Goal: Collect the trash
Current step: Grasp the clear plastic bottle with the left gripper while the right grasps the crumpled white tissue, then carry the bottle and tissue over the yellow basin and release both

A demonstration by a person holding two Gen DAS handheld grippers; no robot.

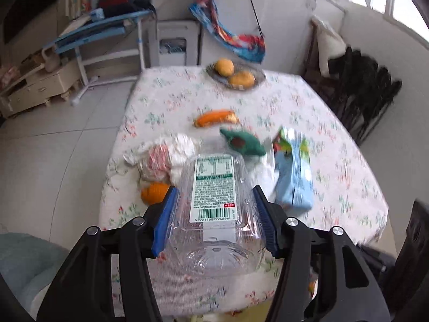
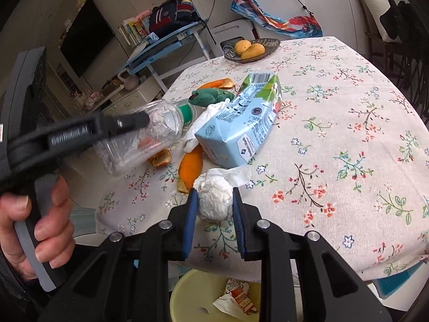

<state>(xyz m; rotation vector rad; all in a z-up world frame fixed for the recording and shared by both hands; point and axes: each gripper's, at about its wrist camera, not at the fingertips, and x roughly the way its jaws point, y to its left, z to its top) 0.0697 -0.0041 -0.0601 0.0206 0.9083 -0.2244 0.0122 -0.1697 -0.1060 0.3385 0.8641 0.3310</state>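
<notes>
Left claw: blue pads pressed against both sides of a clear plastic bottle, base toward the camera, lifted off the bench.
Right claw: pads pinching a crumpled white paper ball, held at the near edge of the bench.
Person's hand: wrapped round the grip of the left claw; seen only from the right wrist.
Bottle, right-wrist view: tilted, green label band near its neck, which the left-wrist view hides behind the body.
Bottle, left-wrist view: white printed label with barcode faces the camera; the other view does not show it.
Blue carton: lying on its side on the bench, mid-cloth, just beyond the paper ball.
Orange peels: on the cloth between the carton and the bottle.
Green plush toy: behind the carton, beside a further strip of peel.
Crumpled wrapper and tissue: left of the bottle; clearer in the left-wrist view.
Fruit dish: far edge of the bench, carrying two yellow fruits.
Yellow bin: below the near edge of the bench, holding wrappers; seen from the right wrist only.
</notes>
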